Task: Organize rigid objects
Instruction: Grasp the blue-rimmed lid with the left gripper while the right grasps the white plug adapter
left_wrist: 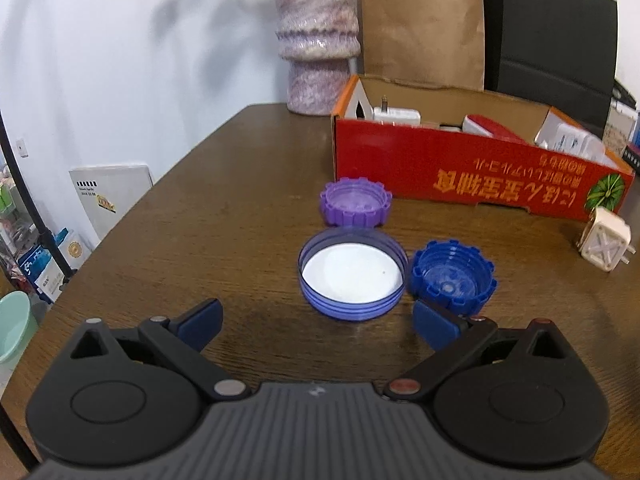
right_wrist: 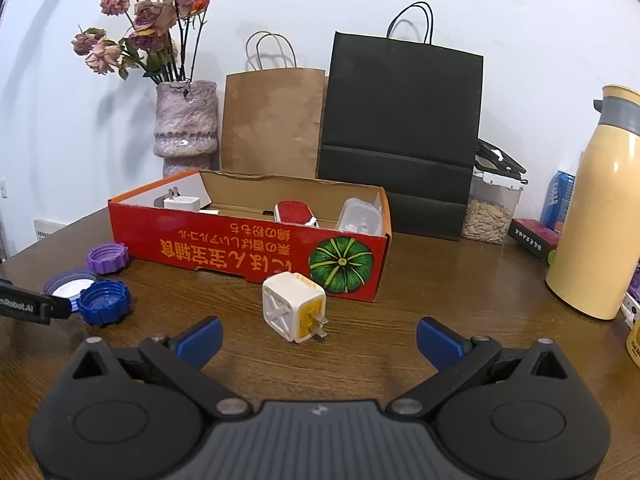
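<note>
Left gripper (left_wrist: pixel 318 322) low over the wooden bench (left_wrist: pixel 208 216), fingers (left_wrist: pixel 200 324) spread wide and empty. Just ahead of it, three caps, all lying open side up. Nearest and centred between the fingers: a wide blue lid (left_wrist: pixel 353 279) with a white liner. Just to its right, touching or nearly so: a dark blue ribbed cap (left_wrist: pixel 454 276), close against the right fingertip; contact there cannot be told. Behind the wide lid, just beside it: a purple ribbed cap (left_wrist: pixel 355 203).

Right gripper (right_wrist: pixel 319 340) also low over the bench, fingers (right_wrist: pixel 202 340) wide apart, nothing held. Directly ahead, between the fingertips but further out: a white plug adapter (right_wrist: pixel 294 306) lying on its side, prongs pointing right. Just behind the adapter, a long red cardboard box (right_wrist: pixel 248 250) with yellow lettering and a green pumpkin picture, open on top. Inside the box: a white charger (right_wrist: pixel 182 202) at the left end, a red and white object (right_wrist: pixel 294 213) near the middle, a clear plastic piece (right_wrist: pixel 360 216) at the right end.

At the back, against the wall: a mottled purple vase (right_wrist: pixel 186 128) with dried roses, a brown paper bag (right_wrist: pixel 274 120), a black paper bag (right_wrist: pixel 400 132). Far right: a cream thermos (right_wrist: pixel 596 208).
</note>
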